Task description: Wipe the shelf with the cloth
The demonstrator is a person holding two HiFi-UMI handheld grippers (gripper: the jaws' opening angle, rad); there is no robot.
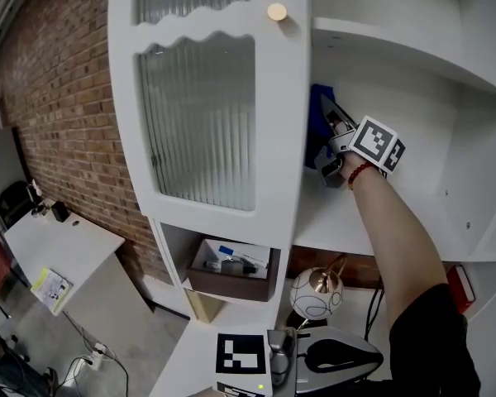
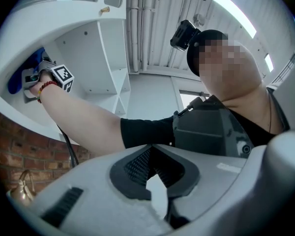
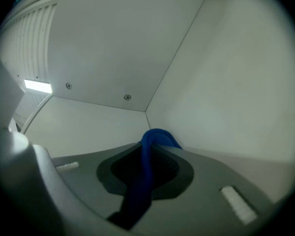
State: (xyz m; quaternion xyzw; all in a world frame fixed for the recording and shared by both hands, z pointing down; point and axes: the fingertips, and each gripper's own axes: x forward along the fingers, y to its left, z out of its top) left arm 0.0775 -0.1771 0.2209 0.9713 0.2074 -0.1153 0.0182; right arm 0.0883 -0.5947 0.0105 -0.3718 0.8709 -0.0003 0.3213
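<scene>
A blue cloth (image 3: 148,154) is being clamped between the right gripper's (image 3: 146,170) fingers, with the white shelf's (image 1: 335,222) corner ahead of them. The left gripper's (image 2: 155,173) fingers are being held together, empty.

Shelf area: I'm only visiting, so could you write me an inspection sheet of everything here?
Surface: white shelf, bare apart from the cloth; no dirt visible.
Job's things: blue cloth, bunched, near the compartment's left side.
Clutter: open brown box of small items and a globe lamp, both below the shelf.
Tools: right tool shut on the cloth; left tool shut, empty, held low.
Cables: black cable beside the lamp; power strip on the floor.
Surroundings: ribbed-glass cabinet door; brick wall.
</scene>
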